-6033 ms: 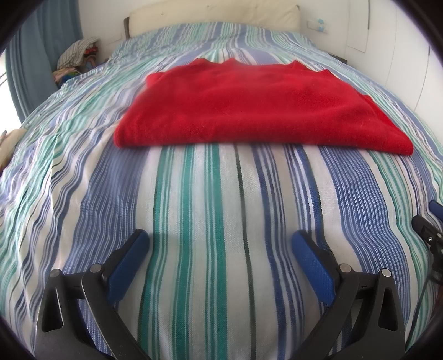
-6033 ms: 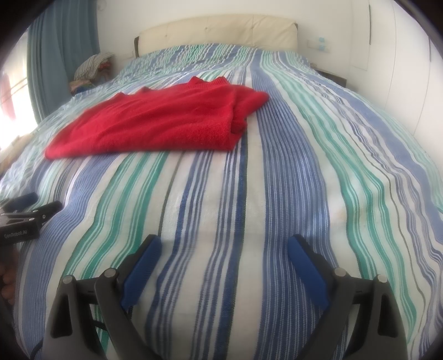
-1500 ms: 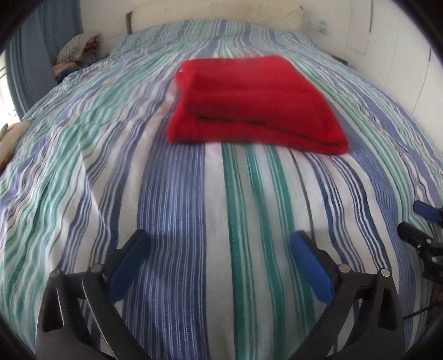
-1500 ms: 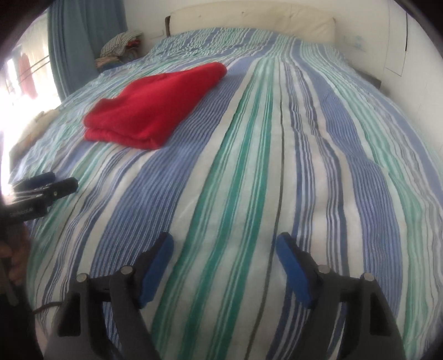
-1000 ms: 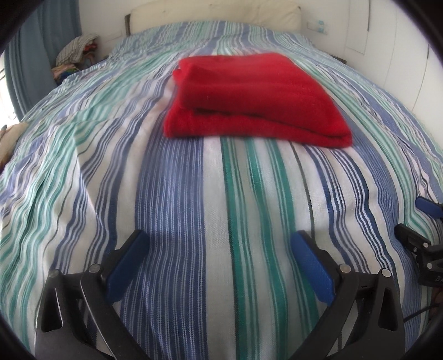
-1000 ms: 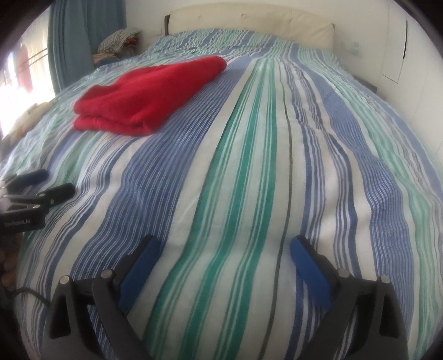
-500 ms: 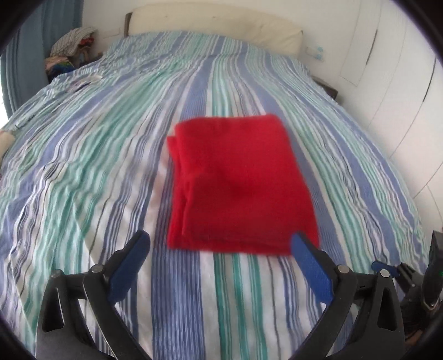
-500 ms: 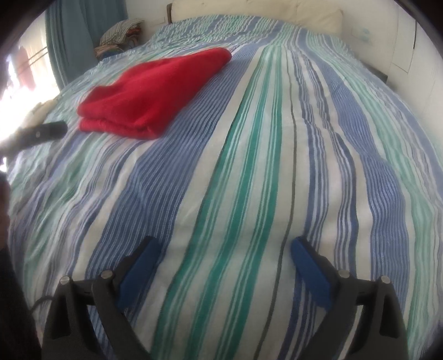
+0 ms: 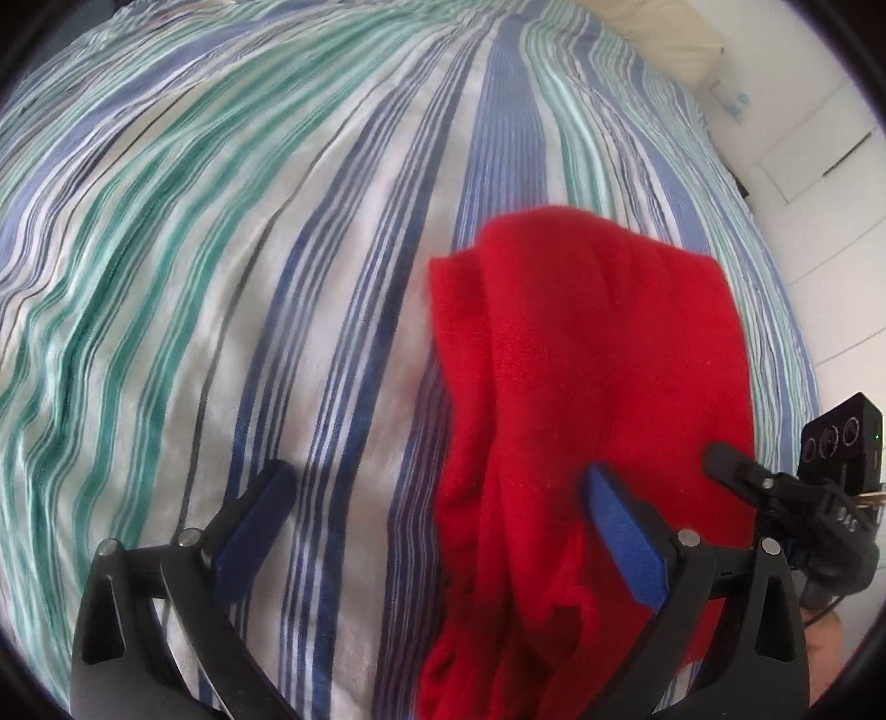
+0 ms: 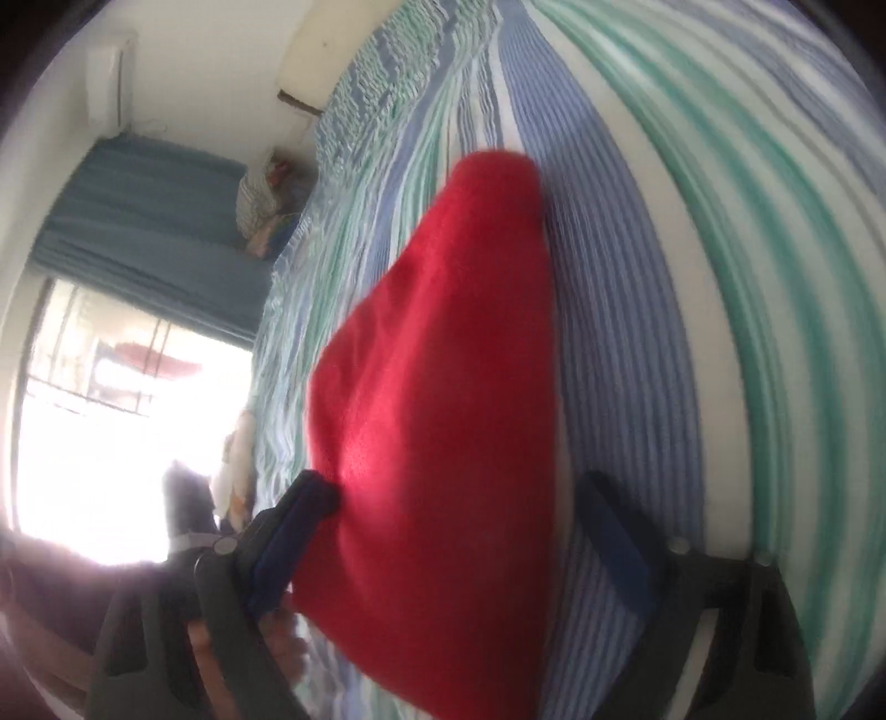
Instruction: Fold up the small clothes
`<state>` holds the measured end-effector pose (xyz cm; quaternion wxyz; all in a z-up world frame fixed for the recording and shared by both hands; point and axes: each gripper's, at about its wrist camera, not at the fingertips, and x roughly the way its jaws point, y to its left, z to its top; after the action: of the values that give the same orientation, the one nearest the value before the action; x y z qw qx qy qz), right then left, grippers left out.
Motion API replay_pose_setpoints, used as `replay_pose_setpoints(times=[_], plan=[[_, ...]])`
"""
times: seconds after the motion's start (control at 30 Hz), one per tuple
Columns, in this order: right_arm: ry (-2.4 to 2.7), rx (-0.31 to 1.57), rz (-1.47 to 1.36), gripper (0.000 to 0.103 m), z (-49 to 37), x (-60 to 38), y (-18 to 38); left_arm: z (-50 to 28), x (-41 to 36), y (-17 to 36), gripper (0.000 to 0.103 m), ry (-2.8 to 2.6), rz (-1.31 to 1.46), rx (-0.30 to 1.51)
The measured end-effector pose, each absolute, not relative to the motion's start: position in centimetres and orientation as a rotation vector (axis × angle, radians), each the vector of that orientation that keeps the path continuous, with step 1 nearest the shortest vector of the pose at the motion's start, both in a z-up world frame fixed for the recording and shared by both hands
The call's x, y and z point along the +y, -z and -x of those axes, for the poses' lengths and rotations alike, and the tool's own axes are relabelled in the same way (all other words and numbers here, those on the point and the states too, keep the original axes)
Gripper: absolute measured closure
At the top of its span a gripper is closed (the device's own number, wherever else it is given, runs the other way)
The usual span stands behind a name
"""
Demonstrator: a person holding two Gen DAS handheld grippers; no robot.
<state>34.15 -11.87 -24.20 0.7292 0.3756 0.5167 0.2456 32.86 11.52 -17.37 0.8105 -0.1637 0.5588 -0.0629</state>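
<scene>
A folded red garment (image 9: 587, 354) lies on the striped bedspread (image 9: 277, 221). My left gripper (image 9: 437, 515) is open just above its near left edge, with the right finger (image 9: 626, 531) over the red cloth and the left finger over the sheet. The garment also fills the middle of the right wrist view (image 10: 437, 421). My right gripper (image 10: 448, 526) is open, rolled on its side, with the red cloth between its fingers at the near end. The right gripper also shows at the right edge of the left wrist view (image 9: 775, 487).
A cream headboard (image 9: 664, 33) and white wall stand beyond the bed. A blue curtain (image 10: 144, 221), a bright window and a pile of clothes (image 10: 271, 205) lie on the far side. A hand shows under the right gripper.
Both grippers have moved in close to the folded garment. The right gripper has rolled onto its side and now straddles the cloth; the left now hangs over its near left edge.
</scene>
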Motion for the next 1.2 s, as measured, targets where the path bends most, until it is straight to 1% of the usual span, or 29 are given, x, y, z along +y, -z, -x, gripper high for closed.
replay_pose_setpoints(times=[0.03,0.07,0.1,0.13,0.17,0.23,0.33,0.47,0.5,0.53,0.57,0.6,0.63,0.67,0.7,0.8,0.87,0.93,0.97,1.0,1.03,1.13,1.2], plan=[[-0.533,1.153,-0.816,0.053,-34.6,-11.2,24.9,-32.9,11.2,17.3,0.002,0.148,0.354,1.192],[-0.489,1.162,-0.727,0.06,-34.7,-10.3,24.9,-33.0,10.7,17.3,0.011,0.166,0.348,1.195],[-0.449,1.152,-0.606,0.064,-34.7,-9.2,24.5,-33.1,9.8,17.3,0.048,0.193,0.325,1.201],[-0.426,1.12,-0.482,0.065,-34.4,-7.9,23.8,-33.1,8.8,17.2,0.078,0.245,0.317,1.207],[-0.402,1.081,-0.365,0.066,-33.9,-6.6,22.8,-33.0,8.1,16.7,0.078,0.233,0.284,1.198],[-0.378,1.014,-0.188,0.071,-32.7,-4.5,20.8,-32.5,7.1,14.7,0.082,0.227,0.235,1.148],[-0.39,0.918,-0.094,0.072,-31.1,-4.0,17.2,-31.2,6.5,10.7,0.083,0.294,0.268,1.061],[-0.408,0.803,-0.109,0.072,-30.0,-7.0,10.9,-29.5,5.0,4.5,0.082,0.388,0.278,0.943],[-0.41,0.789,-0.126,0.072,-29.9,-8.2,9.5,-29.4,4.3,3.7,0.077,0.404,0.279,0.939],[-0.41,0.782,-0.144,0.071,-29.9,-9.7,8.4,-29.3,3.5,3.4,0.063,0.407,0.277,0.953],[-0.408,0.791,-0.166,0.069,-29.9,-10.9,7.7,-29.2,2.8,3.7,0.052,0.401,0.267,0.972],[-0.404,0.817,-0.196,0.062,-30.0,-12.2,7.5,-28.8,2.4,4.4,0.029,0.37,0.244,0.979],[-0.386,0.848,-0.223,0.048,-30.1,-13.8,7.7,-27.9,2.2,5.3,0.017,0.319,0.216,0.971],[-0.345,0.869,-0.228,0.038,-29.7,-15.3,8.2,-26.7,2.2,6.4,0.016,0.264,0.185,0.961],[-0.292,0.871,-0.213,0.023,-28.8,-16.7,8.6,-25.5,1.9,7.6,0.016,0.223,0.151,0.962],[-0.197,0.908,-0.155,0.022,-24.3,-20.7,11.1,-19.9,1.9,11.0,0.016,0.171,0.069,0.981],[-0.144,0.943,-0.112,0.022,-20.1,-22.4,13.5,-15.8,1.3,12.2,0.016,0.148,0.008,0.97],[-0.105,0.962,-0.083,0.021,-16.1,-23.1,15.6,-12.4,0.3,12.5,0.012,0.139,-0.049,0.968],[-0.091,0.972,-0.078,0.021,-14.2,-23.1,16.4,-10.8,-0.1,12.4,0.012,0.129,-0.072,0.965],[-0.079,0.975,-0.074,0.021,-12.3,-22.9,17.0,-9.7,-0.5,12.1,0.009,0.12,-0.088,0.956],[-0.068,0.972,-0.069,0.017,-10.6,-22.5,17.4,-8.7,-0.9,11.5,0.003,0.112,-0.103,0.942],[-0.051,0.941,-0.064,0.01,-6.7,-20.5,16.9,-6.6,-1.6,9.3,0.002,0.083,-0.13,0.9],[-0.038,0.933,-0.065,0.009,-5.3,-19.0,15.8,-6.0,-1.7,7.5,0.002,0.062,-0.14,0.893]])
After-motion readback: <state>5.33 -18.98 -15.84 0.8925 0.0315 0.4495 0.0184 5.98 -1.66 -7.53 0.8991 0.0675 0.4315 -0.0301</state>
